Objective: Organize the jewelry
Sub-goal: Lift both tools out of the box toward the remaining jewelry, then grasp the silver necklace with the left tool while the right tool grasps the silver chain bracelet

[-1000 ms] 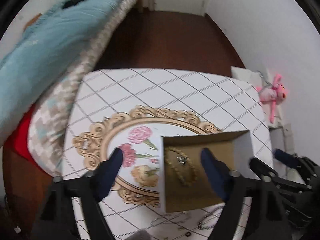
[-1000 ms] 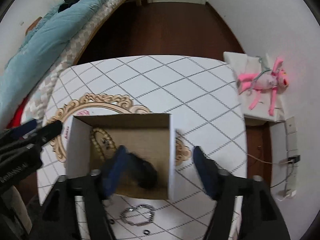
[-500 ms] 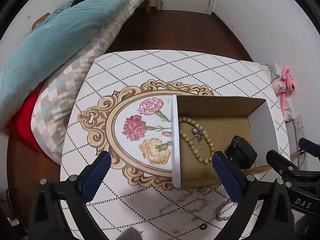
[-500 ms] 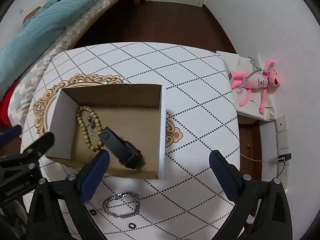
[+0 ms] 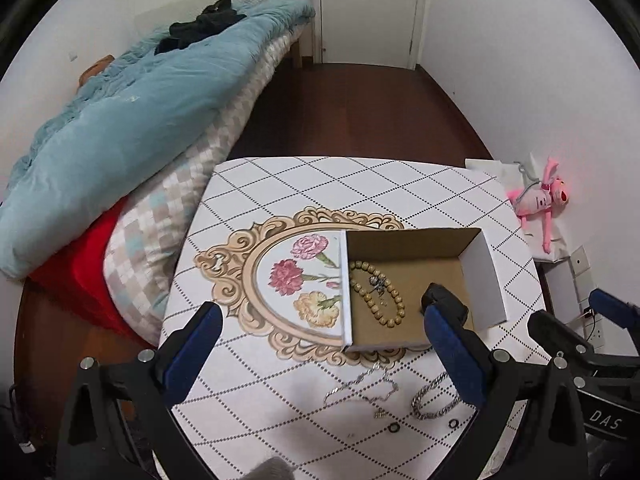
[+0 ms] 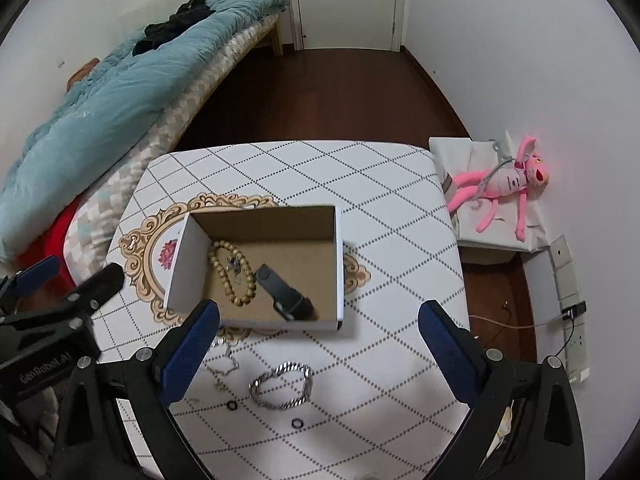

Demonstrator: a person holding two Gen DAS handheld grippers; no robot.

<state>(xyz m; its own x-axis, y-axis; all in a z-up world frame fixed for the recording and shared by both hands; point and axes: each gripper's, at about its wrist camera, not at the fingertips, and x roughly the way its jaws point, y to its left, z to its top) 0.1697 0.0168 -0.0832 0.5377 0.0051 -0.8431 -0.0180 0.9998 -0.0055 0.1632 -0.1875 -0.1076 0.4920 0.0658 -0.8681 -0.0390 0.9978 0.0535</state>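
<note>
An open cardboard box (image 6: 338,256) (image 5: 484,280) stands on the table. Inside lie a wooden bead bracelet (image 6: 236,276) (image 5: 378,296), a small silver piece (image 5: 378,282) and a black band (image 6: 286,294), partly hidden in the left wrist view. In front of the box lie a silver chain bracelet (image 6: 282,386) (image 5: 434,398), a thin silver necklace (image 5: 360,386) (image 6: 224,360) and two small dark rings (image 6: 296,423) (image 6: 231,405). My left gripper (image 5: 320,344) and right gripper (image 6: 320,344) are both open and empty, held above the table's near edge.
The table (image 6: 280,168) has a white diamond-pattern cloth with a floral oval print (image 5: 296,276). A bed with a blue quilt (image 5: 120,120) stands at the left. A pink plush toy (image 6: 504,184) lies on a white box at the right. Wall sockets (image 6: 568,280) are at the right.
Both grippers have pulled back and up from the box and opened wide. The black band, which the right gripper held over the box, now lies inside it.
</note>
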